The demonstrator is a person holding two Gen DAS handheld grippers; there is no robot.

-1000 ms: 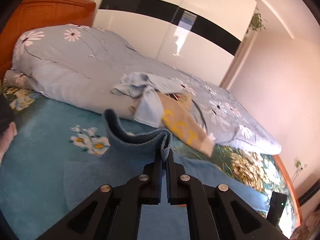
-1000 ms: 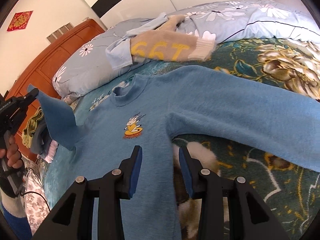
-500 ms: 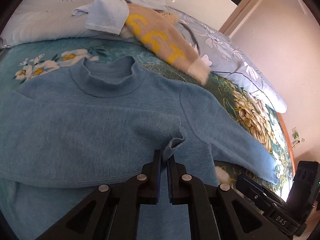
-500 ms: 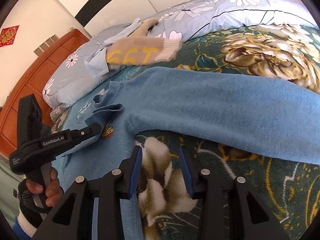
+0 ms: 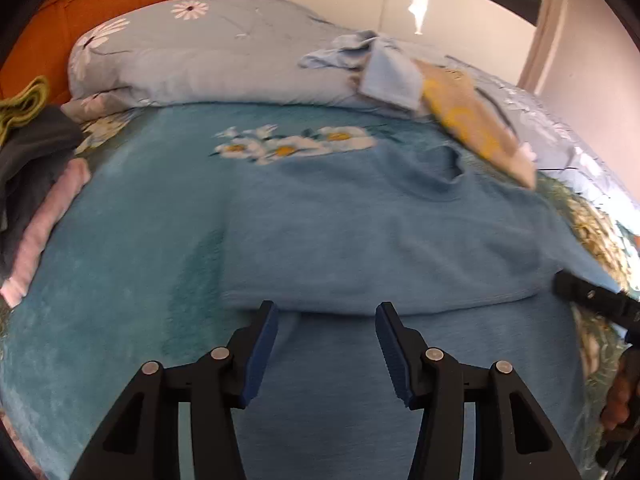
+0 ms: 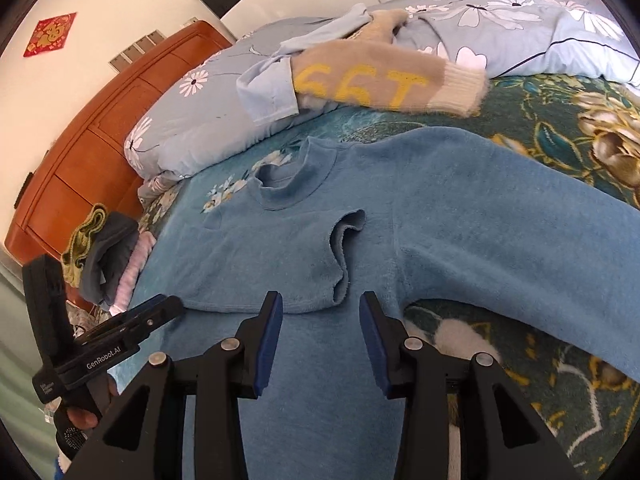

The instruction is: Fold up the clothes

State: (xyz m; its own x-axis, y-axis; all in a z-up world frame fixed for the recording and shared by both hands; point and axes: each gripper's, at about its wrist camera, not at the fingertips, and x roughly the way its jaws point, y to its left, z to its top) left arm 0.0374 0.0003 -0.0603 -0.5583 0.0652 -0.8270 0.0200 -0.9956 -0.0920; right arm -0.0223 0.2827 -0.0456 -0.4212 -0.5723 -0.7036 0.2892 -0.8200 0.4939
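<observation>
Bedroom, bed as work surface: teal floral blanket spread flat, pale quilt bunched along the far side with beige jumper heaped on it, small stack of clothes at the left edge. Blue sweater laid flat on the blanket, collar toward the quilt. Change over the last second: left gripper previously clamped on cuff, carrying left-hand sleeve up and across; now released, fingers wide apart, nothing between them, drawn back to just short of the sleeve's near edge. Sleeve now lying across the chest, covering the printed motif visible a second ago, cuff slightly curled and resting close to the right armpit. Right gripper with fingers apart as before, empty, poised over the sweater body just below the cuff. Right-hand sleeve stretched out sideways over the blanket, not folded in. Meaning for the task: one sleeve fold judged complete; opposite sleeve and body folds outstanding. Probable next requirement: grip on the right-hand sleeve toward its end, out of frame in both views. Caution: curled cuff liable to shift if brushed.
</observation>
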